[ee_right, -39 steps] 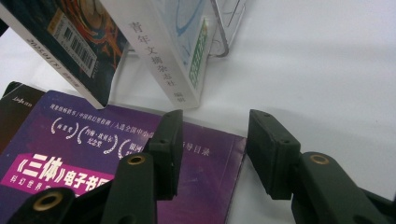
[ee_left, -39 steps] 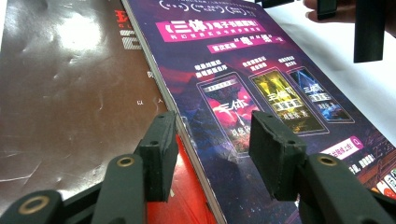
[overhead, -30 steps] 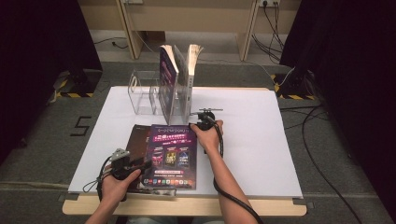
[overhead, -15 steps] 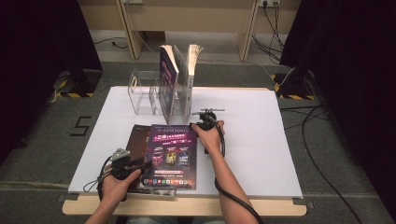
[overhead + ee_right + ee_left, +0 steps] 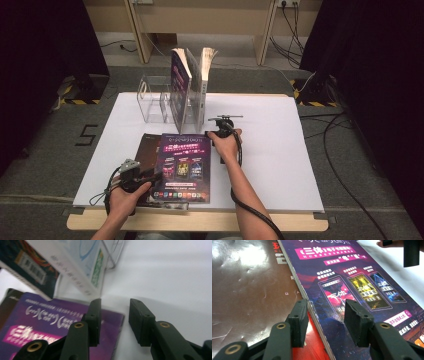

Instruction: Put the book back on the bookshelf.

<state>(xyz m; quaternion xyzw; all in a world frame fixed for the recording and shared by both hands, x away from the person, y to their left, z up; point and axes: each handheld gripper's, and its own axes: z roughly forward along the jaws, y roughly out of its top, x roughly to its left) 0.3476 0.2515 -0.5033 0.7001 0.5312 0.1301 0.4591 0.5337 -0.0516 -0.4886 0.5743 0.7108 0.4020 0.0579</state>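
Purple magazine (image 5: 183,167) flat on white table (image 5: 280,150), lying atop dark brown magazine (image 5: 148,150), near clear rack (image 5: 155,100) w/ upright books (image 5: 192,85).

L gripper (image 5: 325,321): jaws half apart, straddling purple mag's left edge, no squeeze.

R gripper (image 5: 113,322): jaws have just closed partway, gap open over far right corner, nothing pinched.

Risks:
- L pinch may catch brown mag too, both lift.
- R corner grip thin, glossy cover could slip/crease.
- Lifted mag may knock leaning books.
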